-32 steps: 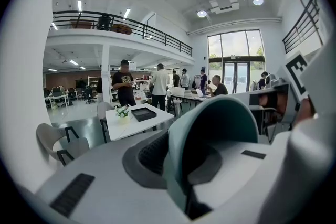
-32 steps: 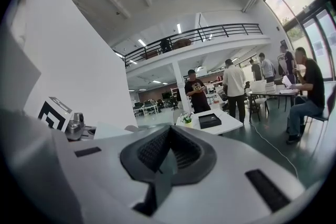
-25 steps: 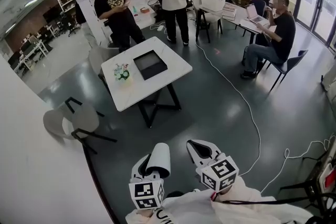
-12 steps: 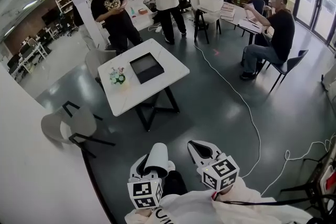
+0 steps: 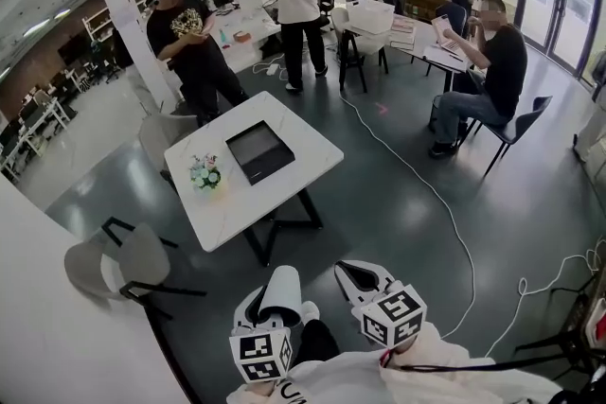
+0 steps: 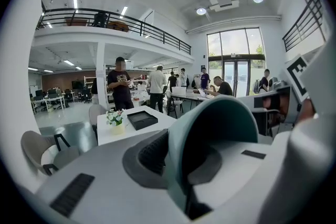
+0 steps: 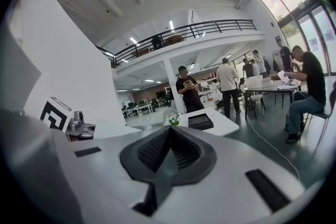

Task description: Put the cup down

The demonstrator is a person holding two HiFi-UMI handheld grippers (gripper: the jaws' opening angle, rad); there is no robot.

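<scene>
While the white cup [image 5: 283, 292] is being carried in the air, its teal inside is facing the left gripper's camera [image 6: 227, 126] and one side of its wall is sitting between the jaws. The left gripper [image 5: 276, 309] is clamping that wall, with a ribbed pad [image 6: 152, 151] pressing against the outside. Just beside it, the right gripper [image 5: 361, 276] is staying clenched on nothing, its two pads meeting in a seam in the right gripper view [image 7: 168, 151]. Both tools are hovering low in front of the person, over the dark floor [image 5: 379, 203]. Well apart from the cup, a white table [image 5: 312, 161] is carrying a black tray [image 5: 258, 151] and a small flower pot [image 5: 204, 174]. A grey chair [image 5: 114, 265] is standing to the table's left, and a white cable [image 5: 426, 189] is trailing across the floor on the right.
</scene>
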